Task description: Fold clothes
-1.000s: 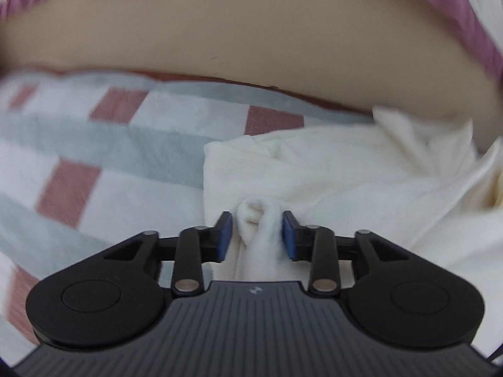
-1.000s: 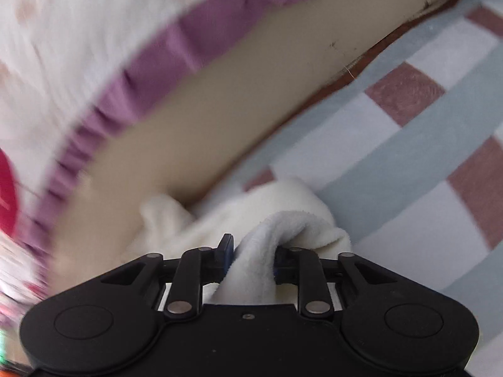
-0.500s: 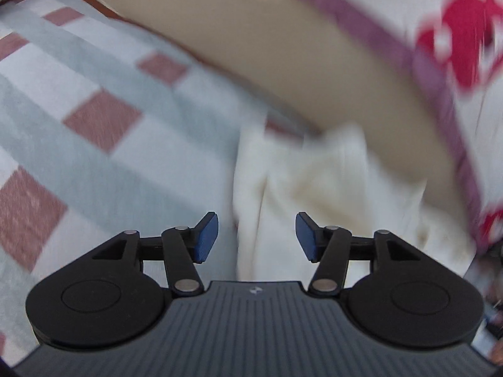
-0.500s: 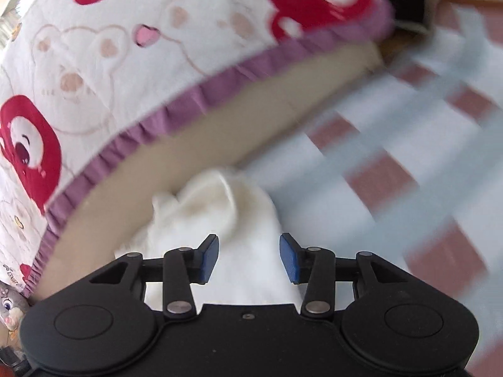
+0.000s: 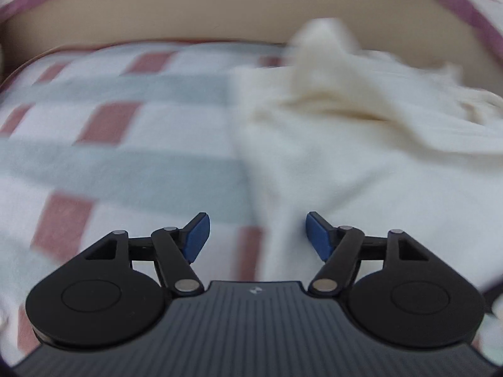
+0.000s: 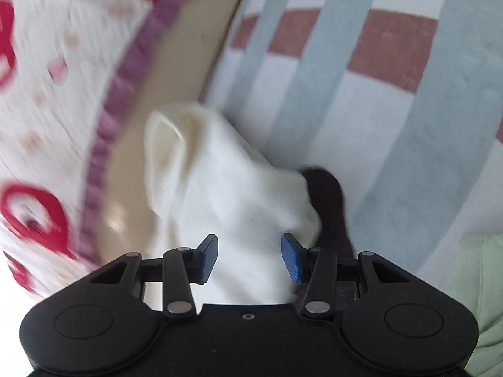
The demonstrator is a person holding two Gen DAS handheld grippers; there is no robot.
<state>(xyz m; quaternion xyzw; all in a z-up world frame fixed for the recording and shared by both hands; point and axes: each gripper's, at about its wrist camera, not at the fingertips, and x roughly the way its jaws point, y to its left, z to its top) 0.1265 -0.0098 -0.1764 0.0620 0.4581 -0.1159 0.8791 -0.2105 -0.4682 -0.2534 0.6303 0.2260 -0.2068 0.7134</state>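
Note:
A cream-white fleecy garment (image 5: pixel 361 157) lies bunched on a checked blanket (image 5: pixel 125 157), spreading to the right in the left wrist view. My left gripper (image 5: pixel 256 235) hovers over the garment's left edge; its jaws are opening, and no cloth is caught between the blue pads (image 5: pixel 196 238). In the right wrist view the same garment (image 6: pixel 226 188) runs forward from under my right gripper (image 6: pixel 250 254). Its jaws are opening too. The cloth lies between and beneath the pads (image 6: pixel 290 259), which do not press on it.
Behind the blanket (image 6: pixel 377 94) rises a beige padded edge (image 5: pixel 220 15) with a white quilt (image 6: pixel 47 94), red-printed and purple-trimmed, over it. A dark blurred thing (image 6: pixel 327 201) lies right of the garment. Pale green fabric (image 6: pixel 484 282) fills the lower right corner.
Both grippers were shut on folds of the cream garment a second ago; both have let go and opened. Both hands have swung sideways and the garment has dropped onto the blanket.

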